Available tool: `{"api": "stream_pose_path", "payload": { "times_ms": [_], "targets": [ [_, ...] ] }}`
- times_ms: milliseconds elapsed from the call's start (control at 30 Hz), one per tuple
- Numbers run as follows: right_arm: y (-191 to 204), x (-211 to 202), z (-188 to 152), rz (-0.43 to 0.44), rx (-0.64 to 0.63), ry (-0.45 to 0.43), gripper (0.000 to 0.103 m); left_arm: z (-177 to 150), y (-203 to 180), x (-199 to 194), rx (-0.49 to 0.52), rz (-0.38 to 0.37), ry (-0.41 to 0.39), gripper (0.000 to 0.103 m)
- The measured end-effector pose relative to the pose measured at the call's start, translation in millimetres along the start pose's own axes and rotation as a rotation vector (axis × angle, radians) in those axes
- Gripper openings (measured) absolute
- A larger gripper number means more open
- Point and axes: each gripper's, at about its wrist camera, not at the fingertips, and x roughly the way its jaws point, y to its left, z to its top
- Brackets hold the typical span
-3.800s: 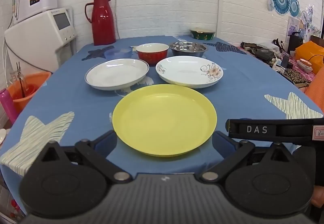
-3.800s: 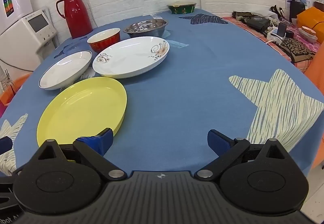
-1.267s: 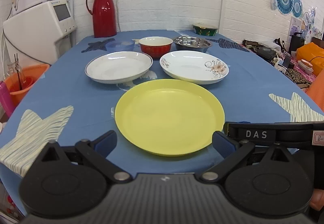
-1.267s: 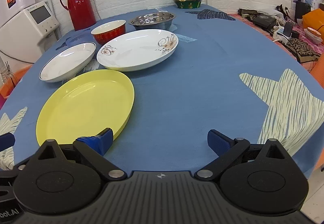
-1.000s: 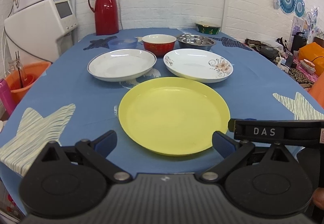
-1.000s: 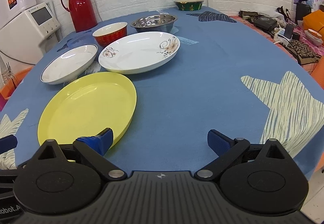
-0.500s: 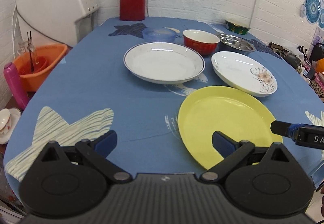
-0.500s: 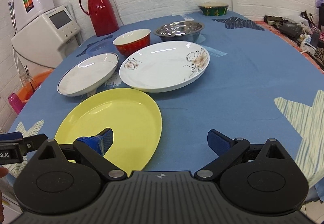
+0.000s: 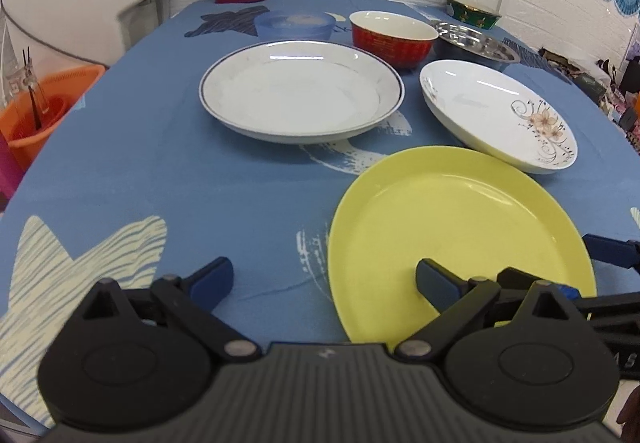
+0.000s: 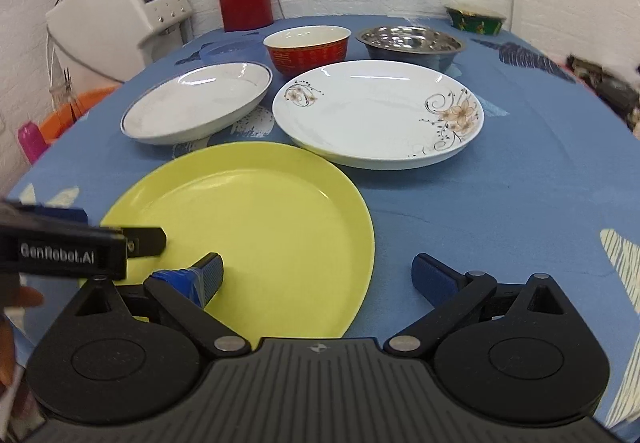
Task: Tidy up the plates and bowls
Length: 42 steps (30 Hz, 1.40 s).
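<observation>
1. Yellow plate (image 10: 248, 235) sits nearest us on the blue tablecloth (image 10: 500, 211), empty. Behind it: rimmed white plate (image 9: 300, 91) on the left and floral plate (image 10: 378, 111) on the right, all apart from each other.
2. Back row: red bowl (image 10: 308, 47), steel bowl (image 10: 410, 43), pale blue bowl (image 9: 294, 23). Nothing stacked yet.
3. Left gripper (image 9: 324, 279): jaws spread wide, holding nothing, pointed toward the rimmed white plate.
4. Right gripper (image 10: 316, 275): also spread and empty, its left finger over the yellow plate's near edge.
5. We judge we're at the approach step, first pick not yet made.
6. Next move likely needs one finger under a plate rim, then a pinch; the rims sit low, so slipping is a risk.
</observation>
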Motion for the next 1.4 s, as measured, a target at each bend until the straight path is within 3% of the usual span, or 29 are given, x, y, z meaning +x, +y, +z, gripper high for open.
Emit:
{"api": "stream_pose_path", "payload": {
  "times_ms": [100,400,500,667,833,900,967,1000,1100,1200,1400],
  "targets": [
    [-1.5,-1.2,-6.4,0.001,0.004,-0.051,0.089,2.2,3.0,2.0,0.004,-0.008,-0.006,0.097],
    [-0.2,7.1,2.4,0.013,-0.002,-0.05,0.09,37.0,30.8,16.2,-0.083,0.024,-0.04,0.097],
    [0.0,8.3,5.6,0.014,-0.002,-0.036,0.09,44.3,36.8,15.2,-0.078,-0.005,-0.032,0.097],
    [1.7,6.6,3.9,0.005,0.006,-0.031,0.09,23.8,23.5,10.2,-0.01,-0.107,0.034,0.097],
    [3.5,6.5,4.4,-0.007,0.013,-0.023,0.09,11.2,5.6,7.1,0.046,-0.097,0.007,0.096],
    [5.7,5.8,4.5,-0.01,0.017,-0.015,0.089,8.7,-2.9,6.0,0.083,-0.067,-0.015,0.088],
    [9.5,4.6,0.9,0.029,-0.012,-0.034,0.087,6.1,-7.1,0.9,0.096,-0.108,-0.038,0.07],
    [11.6,4.2,-1.7,0.044,-0.026,-0.048,0.086,4.7,-10.3,-1.6,0.109,-0.126,-0.045,0.056],
    [15.0,2.4,-3.8,0.038,-0.026,-0.066,0.084,2.4,-12.4,-4.3,0.101,-0.123,-0.055,0.049],
    [16.9,-1.2,-0.7,0.064,-0.004,-0.056,0.082,3.0,-5.0,-7.9,0.057,-0.135,-0.043,0.025],
    [48.2,0.5,9.6,0.124,-0.018,-0.073,0.083,1.3,25.8,-21.8,-0.002,-0.068,-0.049,0.026]
  ]
}}
